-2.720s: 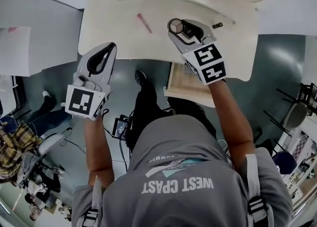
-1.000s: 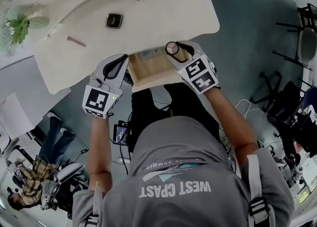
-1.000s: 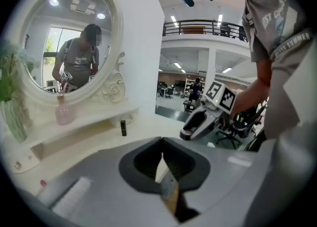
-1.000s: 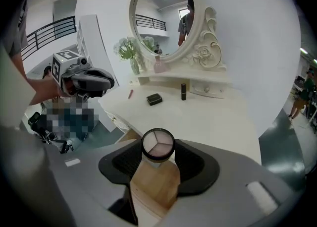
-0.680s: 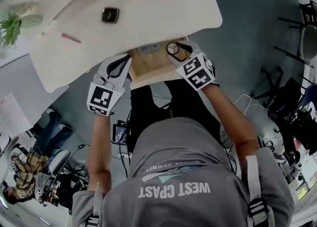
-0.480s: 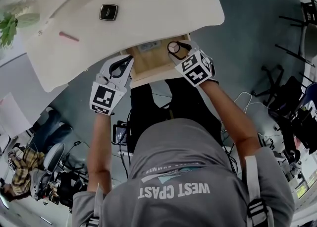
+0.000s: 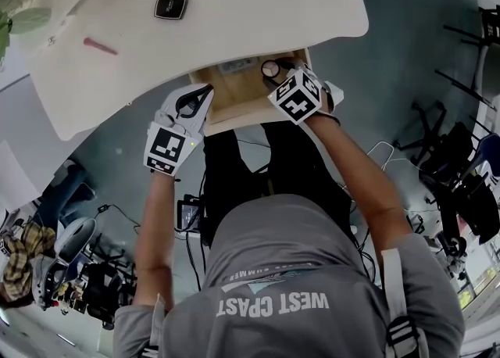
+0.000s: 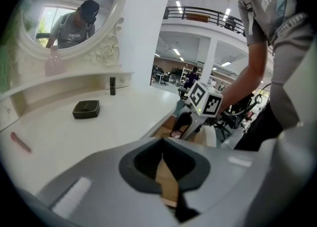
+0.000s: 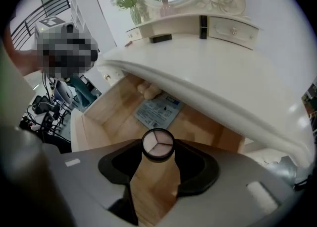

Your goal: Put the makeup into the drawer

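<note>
Drawer floor (image 9: 200,118) open beneath clamped compact (image 9: 158,144)

Black-rimmed makeup compact (image 9: 158,145), pale wooden drawer (image 9: 99,117), cream worktop (image 9: 213,72).
Between the grey right jaws, the compact's face splits into three pink-beige wedges; beyond them lies a grey-blue printed sachet (image 9: 158,112).

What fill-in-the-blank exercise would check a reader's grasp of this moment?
1. The right gripper is shut on a round compact whose pan is split into ____ sections.
2. The wooden drawer beneath that compact is ____.
3. The square case lying on the tabletop is ____ in colour.
4. The left gripper, jaws together, holds ____.

Missing words: three; open; black; nothing.
</note>
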`<state>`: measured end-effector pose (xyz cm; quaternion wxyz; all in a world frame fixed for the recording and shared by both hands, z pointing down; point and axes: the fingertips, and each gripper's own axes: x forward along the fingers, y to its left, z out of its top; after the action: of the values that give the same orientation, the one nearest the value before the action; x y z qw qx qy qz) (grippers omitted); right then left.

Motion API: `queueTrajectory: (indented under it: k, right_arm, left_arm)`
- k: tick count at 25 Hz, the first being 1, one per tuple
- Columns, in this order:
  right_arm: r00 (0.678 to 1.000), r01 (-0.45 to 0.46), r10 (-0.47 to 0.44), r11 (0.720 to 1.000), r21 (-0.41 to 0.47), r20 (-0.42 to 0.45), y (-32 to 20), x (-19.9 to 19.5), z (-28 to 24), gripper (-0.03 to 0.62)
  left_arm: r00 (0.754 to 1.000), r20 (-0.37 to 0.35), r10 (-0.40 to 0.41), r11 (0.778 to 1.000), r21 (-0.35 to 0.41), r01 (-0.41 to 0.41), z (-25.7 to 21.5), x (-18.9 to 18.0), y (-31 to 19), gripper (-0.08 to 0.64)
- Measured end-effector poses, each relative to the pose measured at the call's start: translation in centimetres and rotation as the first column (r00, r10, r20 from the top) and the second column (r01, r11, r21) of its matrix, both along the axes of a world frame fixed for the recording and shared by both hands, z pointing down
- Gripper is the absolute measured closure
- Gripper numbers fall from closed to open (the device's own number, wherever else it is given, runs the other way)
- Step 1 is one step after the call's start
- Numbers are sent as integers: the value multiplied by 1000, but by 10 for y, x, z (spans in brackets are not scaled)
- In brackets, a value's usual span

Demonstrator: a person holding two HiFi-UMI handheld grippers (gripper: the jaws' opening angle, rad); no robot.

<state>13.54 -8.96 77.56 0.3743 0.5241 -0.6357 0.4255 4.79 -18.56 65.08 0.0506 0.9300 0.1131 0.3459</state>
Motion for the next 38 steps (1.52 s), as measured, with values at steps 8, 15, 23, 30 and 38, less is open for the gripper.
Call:
queueTrajectory:
  k: [8, 15, 23, 30, 38]
  right_arm:
    - [998, 65, -66, 990, -122, 1, -4, -13, 37, 377]
    - [998, 56, -48, 976, -209, 42, -5, -15, 48, 374]
    - [999, 15, -3, 974, -224, 51, -10, -15, 45, 373]
    - [997, -8, 24, 979, -202, 75, -7, -15, 20, 342]
    - [994, -56, 60, 997, -48, 91, -20, -12, -59, 401]
  left_arm:
    - [1000, 22, -20, 1000, -24, 20, 22, -13, -9, 557]
    - [999, 29, -26, 999, -36, 27, 30, -18, -16, 558]
    - [999, 13, -32, 999, -19, 32, 17, -23, -19, 558]
    - [999, -8, -51, 998, 19, 52, -12, -31, -24, 557]
    - [993, -61, -103, 991, 80, 108, -70, -50, -29, 557]
